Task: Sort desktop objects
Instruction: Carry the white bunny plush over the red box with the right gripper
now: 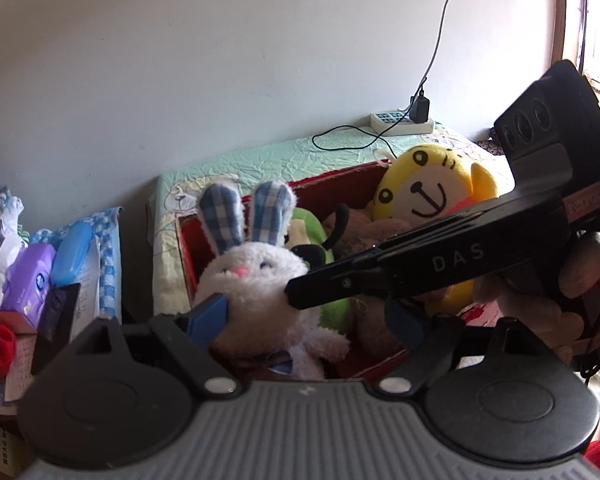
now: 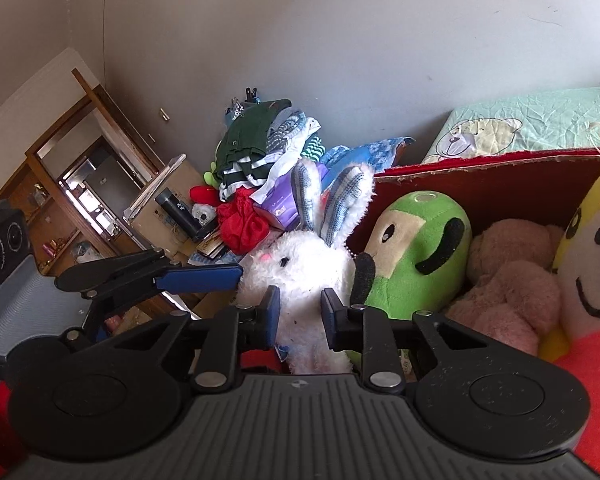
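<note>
A white plush bunny (image 1: 260,280) (image 2: 300,264) with blue checked ears stands upright at the near left corner of a red box (image 1: 332,178) (image 2: 480,160). My left gripper (image 1: 306,312) is open wide, one blue pad on each side of the bunny's body. My right gripper (image 1: 296,292) (image 2: 300,308) comes in from the right and is shut on the bunny's fur below its head. One left-gripper finger (image 2: 198,278) rests against the bunny's cheek. The box also holds a green plush (image 2: 416,248), a pink plush (image 2: 512,280) and a yellow plush (image 1: 428,184).
The box sits on a green patterned cloth (image 1: 260,160), with a power strip (image 1: 400,122) and cable behind it. To the left lie a clothes pile (image 2: 260,148), a purple tissue pack (image 1: 32,280), a blue case (image 1: 72,252) and a black bottle (image 2: 176,208). A hand (image 1: 540,300) holds the right gripper.
</note>
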`<move>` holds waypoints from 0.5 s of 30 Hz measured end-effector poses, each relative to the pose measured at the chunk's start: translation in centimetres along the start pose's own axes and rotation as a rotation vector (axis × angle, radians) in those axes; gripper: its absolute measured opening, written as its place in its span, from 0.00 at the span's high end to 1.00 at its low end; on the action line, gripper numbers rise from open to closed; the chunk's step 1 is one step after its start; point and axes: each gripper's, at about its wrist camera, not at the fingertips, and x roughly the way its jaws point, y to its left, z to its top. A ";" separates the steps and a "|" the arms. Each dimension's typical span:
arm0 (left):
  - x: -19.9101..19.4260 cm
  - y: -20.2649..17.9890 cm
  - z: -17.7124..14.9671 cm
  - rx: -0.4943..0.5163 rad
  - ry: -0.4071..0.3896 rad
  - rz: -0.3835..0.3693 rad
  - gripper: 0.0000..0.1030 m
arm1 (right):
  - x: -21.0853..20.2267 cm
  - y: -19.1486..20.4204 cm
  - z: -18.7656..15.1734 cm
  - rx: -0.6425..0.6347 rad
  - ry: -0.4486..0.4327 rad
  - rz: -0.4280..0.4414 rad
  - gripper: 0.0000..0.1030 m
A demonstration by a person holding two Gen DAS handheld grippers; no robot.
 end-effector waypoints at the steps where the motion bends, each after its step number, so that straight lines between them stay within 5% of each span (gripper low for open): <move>1: 0.1 -0.1 0.0 0.005 0.000 0.003 0.14 | 0.0 -0.1 0.0 0.004 -0.002 -0.001 0.76; 15: 3.0 -0.5 -0.3 -0.004 0.022 0.027 0.03 | 1.2 0.7 -0.4 -0.051 -0.003 -0.120 0.76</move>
